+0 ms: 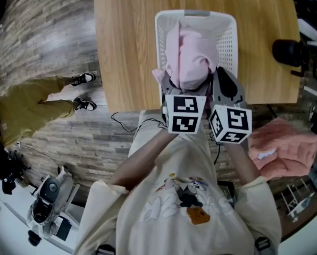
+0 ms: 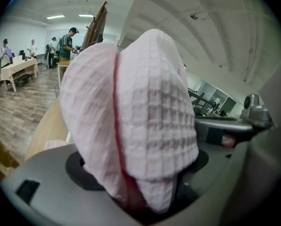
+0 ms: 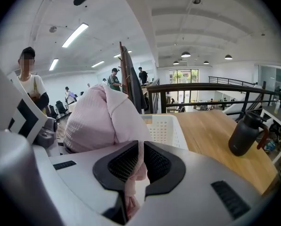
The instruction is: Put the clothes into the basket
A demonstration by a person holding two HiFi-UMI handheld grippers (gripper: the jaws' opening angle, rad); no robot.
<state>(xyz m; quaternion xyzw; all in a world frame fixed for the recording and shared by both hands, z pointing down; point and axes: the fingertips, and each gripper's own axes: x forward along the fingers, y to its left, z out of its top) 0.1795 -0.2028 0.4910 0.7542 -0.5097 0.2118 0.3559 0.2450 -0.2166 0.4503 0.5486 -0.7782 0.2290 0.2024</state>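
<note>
1. Pale pink garment [image 1: 188, 57]: waffle-weave cloth, bunched into a rounded, folded lump with a deep crease down its middle. It is held up over the near half of the white basket [image 1: 228, 36]. No view shows whether its lower part touches the basket's inside.
2. Left gripper [image 2: 143, 197]: jaws clamped on a thick fold of the pale pink garment, which bulges up from between them and fills most of the left gripper view.
3. Right gripper [image 3: 141, 167]: jaws pinched on a thin, gathered edge of the same garment. A strip of cloth runs down between the black pads [image 3: 163, 163].
4. White basket: rectangular plastic with perforated walls, standing on the wooden table [image 1: 126, 47] at its near edge.
5. Salmon-pink garment [image 1: 286, 147]: a crumpled heap lying off the table, to the person's right.
6. Black jug [image 1: 289, 52]: upright near the table's right edge, well apart from the basket.
</note>
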